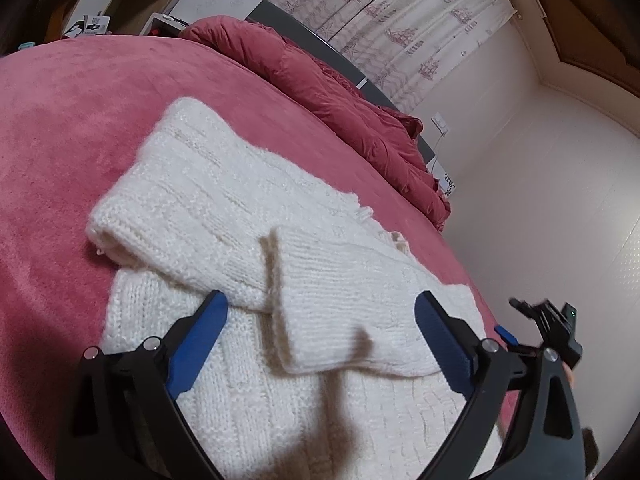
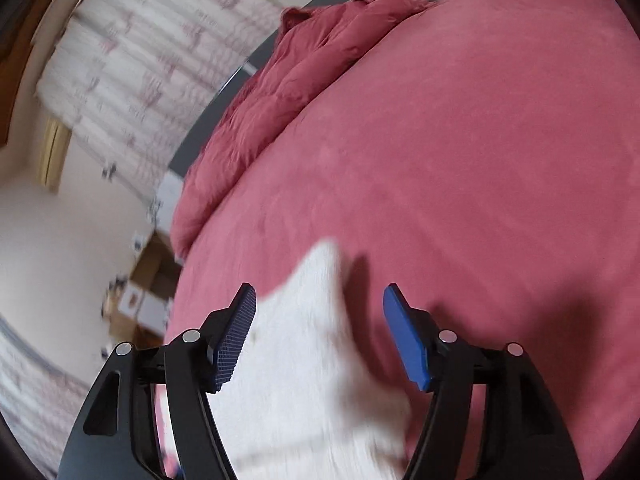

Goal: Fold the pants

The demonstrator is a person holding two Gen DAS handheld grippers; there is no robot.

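Pants [image 1: 240, 216], white knit, folded, lie on the pink bed cover [image 1: 60, 140], legs doubled over the body piece; crumpled red duvet [image 1: 340, 92] beyond them, along the cover's far edge. Left gripper [image 1: 320, 316] tilts down over the pants' near part, jaws wide apart, nothing pinched. Right gripper [image 2: 320, 312] angled down above the pants' blurred edge, jaws open, empty.
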